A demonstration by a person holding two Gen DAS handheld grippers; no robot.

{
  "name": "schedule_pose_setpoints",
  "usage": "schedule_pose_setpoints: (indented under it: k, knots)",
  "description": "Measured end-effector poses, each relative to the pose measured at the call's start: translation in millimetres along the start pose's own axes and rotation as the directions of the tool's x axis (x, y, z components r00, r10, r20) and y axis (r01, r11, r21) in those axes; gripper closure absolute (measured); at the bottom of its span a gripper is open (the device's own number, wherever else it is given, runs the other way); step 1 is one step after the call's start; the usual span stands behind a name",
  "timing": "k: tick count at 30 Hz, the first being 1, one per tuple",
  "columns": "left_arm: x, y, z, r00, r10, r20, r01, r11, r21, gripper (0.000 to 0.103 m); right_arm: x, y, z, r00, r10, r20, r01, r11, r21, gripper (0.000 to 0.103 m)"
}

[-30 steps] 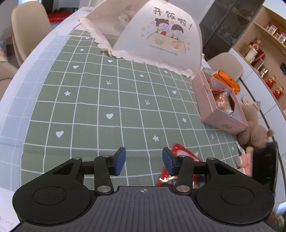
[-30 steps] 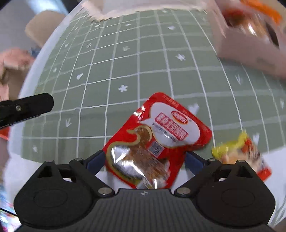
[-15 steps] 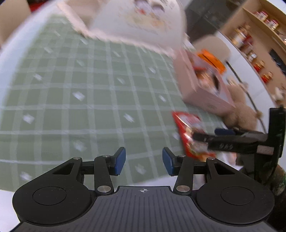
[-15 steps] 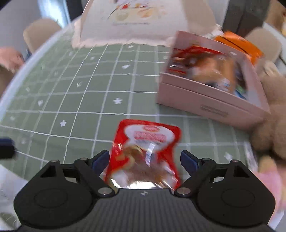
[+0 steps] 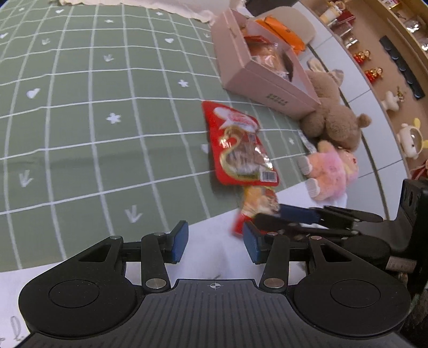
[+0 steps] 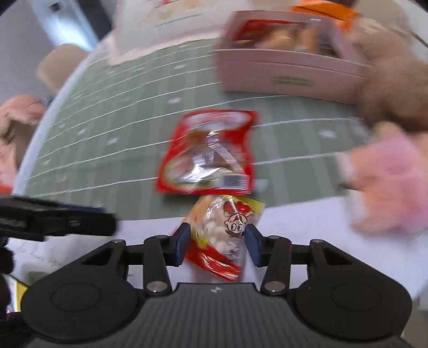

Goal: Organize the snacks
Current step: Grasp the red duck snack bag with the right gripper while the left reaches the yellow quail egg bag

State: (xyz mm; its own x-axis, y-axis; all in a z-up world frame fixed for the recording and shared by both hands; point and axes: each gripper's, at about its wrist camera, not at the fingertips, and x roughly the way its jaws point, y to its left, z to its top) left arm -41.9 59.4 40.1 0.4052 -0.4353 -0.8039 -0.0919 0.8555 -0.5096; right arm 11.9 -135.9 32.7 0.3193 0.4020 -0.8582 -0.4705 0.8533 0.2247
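Note:
A red snack packet (image 5: 239, 146) (image 6: 211, 152) lies flat on the green checked tablecloth (image 5: 107, 93), in front of a pink box (image 5: 256, 80) (image 6: 289, 69) that holds several snacks. A yellow and red snack bag (image 6: 227, 227) (image 5: 258, 206) lies at the cloth's near edge. My right gripper (image 6: 218, 242) (image 5: 270, 211) is open with its blue pads on either side of that bag. My left gripper (image 5: 215, 242) is open and empty over the white table edge, just left of the right gripper.
A brown teddy bear (image 5: 334, 117) and a pink plush toy (image 5: 331, 168) sit right of the packets beside the box. A white mesh food cover (image 6: 171, 18) stands at the back of the table. Shelves with ornaments (image 5: 388, 67) line the right wall.
The right gripper let go of the red packet, which now lies on the cloth, and drew back around the yellow bag. The left gripper swung right and pulled back toward the table edge.

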Motion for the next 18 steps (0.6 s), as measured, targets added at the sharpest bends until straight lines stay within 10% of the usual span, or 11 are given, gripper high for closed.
schedule_pose_setpoints:
  k: [6, 8, 11, 18]
  knots:
    - [-19.0, 22.0, -9.5, 0.997, 0.061, 0.042, -0.058, 0.997, -0.059, 0.054, 6.7, 36.5, 16.9, 0.995, 0.102, 0.003, -0.102, 0.990, -0.095, 0.057]
    - [-26.0, 30.3, -11.6, 0.994, 0.086, 0.059, -0.081, 0.993, -0.084, 0.054, -3.9, 38.3, 24.2, 0.993, 0.119, 0.026, -0.116, 0.989, -0.096, 0.042]
    - [-37.8, 38.5, -14.5, 0.989, 0.115, 0.095, -0.104, 0.988, -0.117, 0.054, -14.9, 29.6, 38.5, 0.992, 0.086, 0.089, -0.085, 0.996, -0.014, 0.014]
    - [-54.9, 46.3, -22.2, 0.981, 0.136, 0.141, -0.113, 0.981, -0.158, 0.054, 34.3, -0.7, 75.5, 1.000, 0.007, -0.010, -0.004, 0.952, 0.305, 0.014]
